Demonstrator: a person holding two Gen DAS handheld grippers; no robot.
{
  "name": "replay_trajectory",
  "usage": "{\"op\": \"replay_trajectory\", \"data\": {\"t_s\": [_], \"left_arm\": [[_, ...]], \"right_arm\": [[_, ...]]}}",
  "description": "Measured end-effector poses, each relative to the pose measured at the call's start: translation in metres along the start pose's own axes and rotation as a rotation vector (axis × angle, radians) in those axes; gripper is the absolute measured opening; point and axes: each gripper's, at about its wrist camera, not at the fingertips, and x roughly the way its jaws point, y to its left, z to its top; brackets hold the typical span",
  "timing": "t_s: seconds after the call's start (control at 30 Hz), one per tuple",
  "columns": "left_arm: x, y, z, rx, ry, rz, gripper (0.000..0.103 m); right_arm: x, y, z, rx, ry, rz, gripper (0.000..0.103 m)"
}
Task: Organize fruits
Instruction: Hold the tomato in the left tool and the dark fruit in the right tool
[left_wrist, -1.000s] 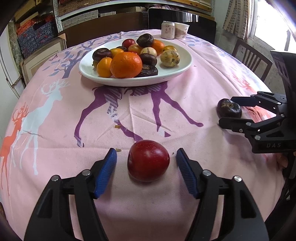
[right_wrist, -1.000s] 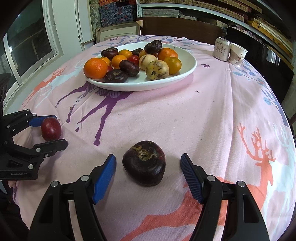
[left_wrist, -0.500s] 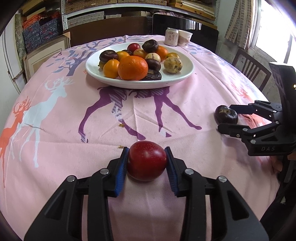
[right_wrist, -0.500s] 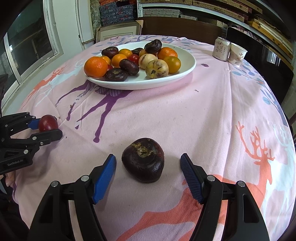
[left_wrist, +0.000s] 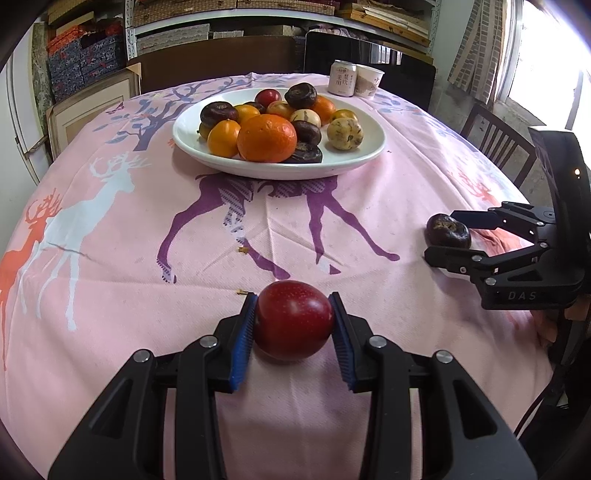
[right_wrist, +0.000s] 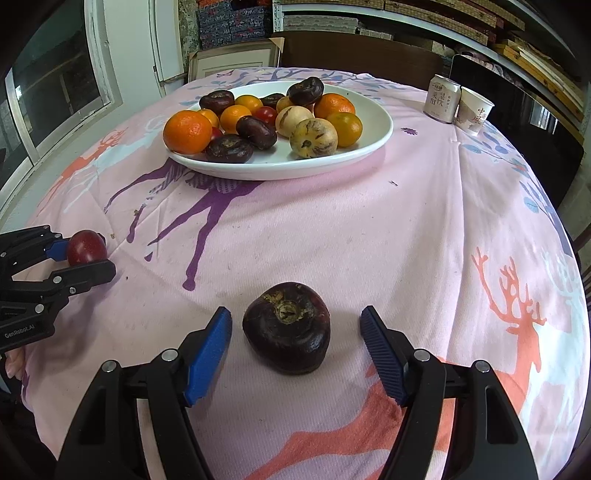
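While left gripper (left_wrist: 293, 325) clamps red plum (left_wrist: 293, 319), right gripper (right_wrist: 295, 347) straddles dark fruit (right_wrist: 287, 326).

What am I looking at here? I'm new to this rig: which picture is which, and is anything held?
Each picture comes from a camera on a hand-held gripper, looking along its two jaws. A person holds one in each hand. The left gripper has shut on a red fruit. The right gripper is open, its jaws either side of a dark purple fruit lying on the pink tablecloth. Further back stand a white plate of mixed fruit, a can and a paper cup.
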Motion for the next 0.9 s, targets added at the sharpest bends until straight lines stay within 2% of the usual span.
{"op": "replay_trajectory", "data": {"t_s": [0.23,0.53,0.9], "left_arm": [[0.0003,0.0005,0.0001,-0.003,0.000,0.000,0.038],[0.0001,0.0001,-0.0005,-0.002,0.001,-0.001,0.038],[0.0000,0.0010,-0.0008,-0.005,-0.002,0.000,0.038]], "right_arm": [[-0.0002,0.0001,0.0005,-0.005,-0.003,0.000,0.070],[-0.0034,0.0021,-0.0003,0.003,-0.016,0.011,0.045],[-0.0072,0.0020,-0.0039,0.019,-0.022,0.019,0.043]]}}
